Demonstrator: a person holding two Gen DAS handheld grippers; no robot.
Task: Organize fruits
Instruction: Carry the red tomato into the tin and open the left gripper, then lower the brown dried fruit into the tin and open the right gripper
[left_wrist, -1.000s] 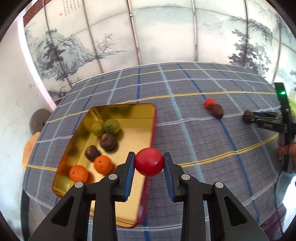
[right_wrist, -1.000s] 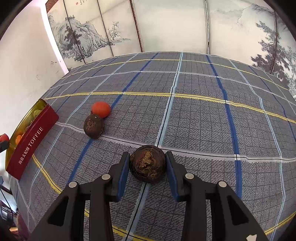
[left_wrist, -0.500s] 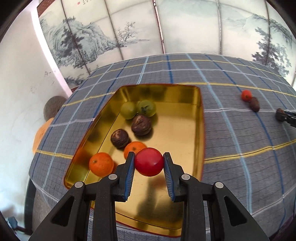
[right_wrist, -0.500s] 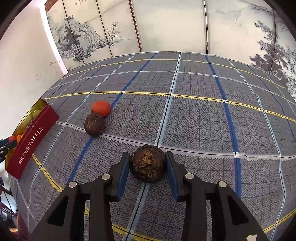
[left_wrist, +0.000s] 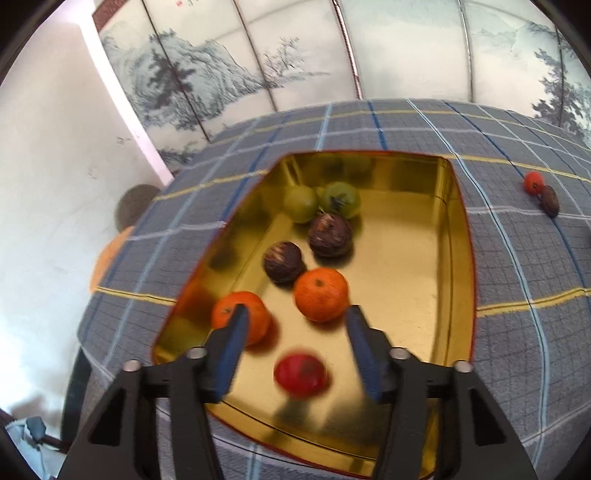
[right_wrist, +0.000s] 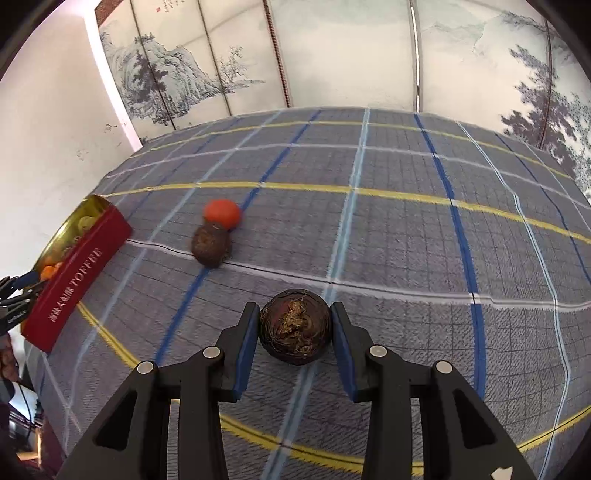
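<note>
In the left wrist view my left gripper (left_wrist: 297, 317) hangs over the near end of the gold tin (left_wrist: 458, 236); its jaws are opening and nothing is between the pads. A blurred red fruit (left_wrist: 300, 374) lies free in the tin below them. The tin also holds two oranges (left_wrist: 320, 294), two dark brown fruits (left_wrist: 330, 234) and two green ones (left_wrist: 340, 199). In the right wrist view my right gripper (right_wrist: 294, 325) is shut on a dark brown fruit (right_wrist: 294, 326) just above the cloth. A red-orange fruit (right_wrist: 222, 213) and a brown fruit (right_wrist: 210, 244) lie together to its left.
A grey plaid cloth (right_wrist: 388, 229) covers the table. The tin's red side, lettered TOFFEE (right_wrist: 75, 282), stands at the far left of the right wrist view. A painted folding screen (left_wrist: 332, 51) closes the back, and a white wall (left_wrist: 48, 166) the left.
My left gripper moved over the tin, then opened and let go of the red fruit, which dropped into the tin. My right gripper stayed put, still closed on the brown fruit.
</note>
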